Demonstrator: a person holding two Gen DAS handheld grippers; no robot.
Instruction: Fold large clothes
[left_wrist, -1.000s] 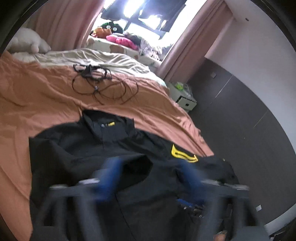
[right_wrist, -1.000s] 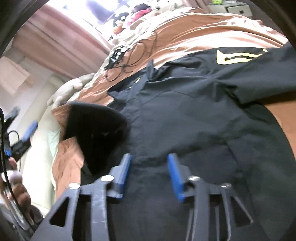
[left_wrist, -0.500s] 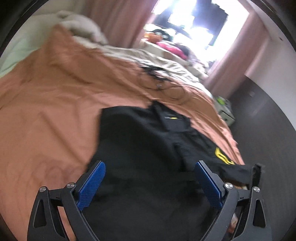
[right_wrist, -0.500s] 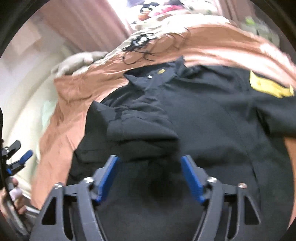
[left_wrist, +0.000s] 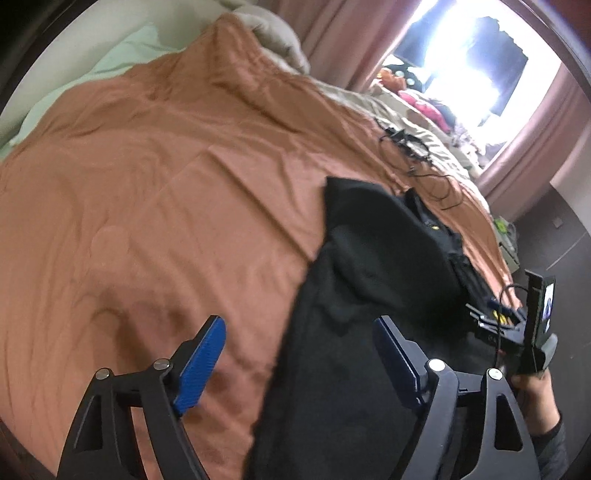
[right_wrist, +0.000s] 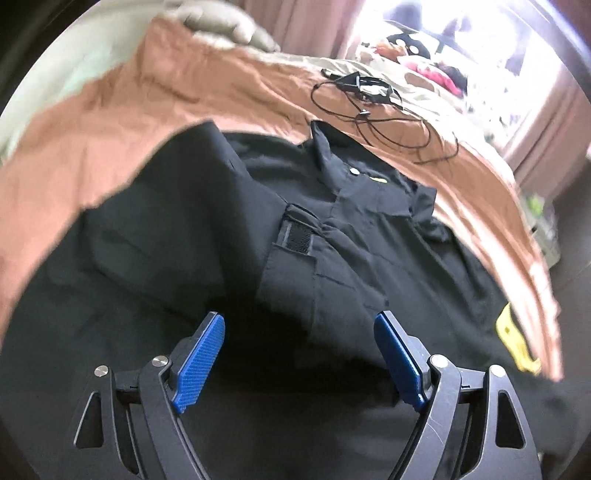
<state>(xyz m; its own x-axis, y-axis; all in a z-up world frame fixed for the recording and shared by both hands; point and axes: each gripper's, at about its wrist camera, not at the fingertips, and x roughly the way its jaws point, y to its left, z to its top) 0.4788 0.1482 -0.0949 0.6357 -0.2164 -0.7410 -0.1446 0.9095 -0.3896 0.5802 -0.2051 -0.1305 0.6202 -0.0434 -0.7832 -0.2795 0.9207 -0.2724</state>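
A rust-orange bedspread (left_wrist: 155, 192), soft and finely creased, covers the bed, with a pale green sheet (left_wrist: 110, 51) showing at its far left edge. The black shirt (right_wrist: 258, 236) lies flat near the bed's near edge, matte woven cloth, collar toward the window, one sleeve folded in over the chest; a yellow patch (right_wrist: 515, 343) sits on its right side, and its lower part is cut off below the frame. A thin black cable (right_wrist: 373, 107) loops in tangles beyond the collar. The left gripper (left_wrist: 299, 354) straddles the shirt's left border, blue ribbed jaws wide but closing, pressing nothing. The right gripper (right_wrist: 301, 354) hangs over the shirt, jaws opening, empty. Things on the window ledge are too washed out to name.
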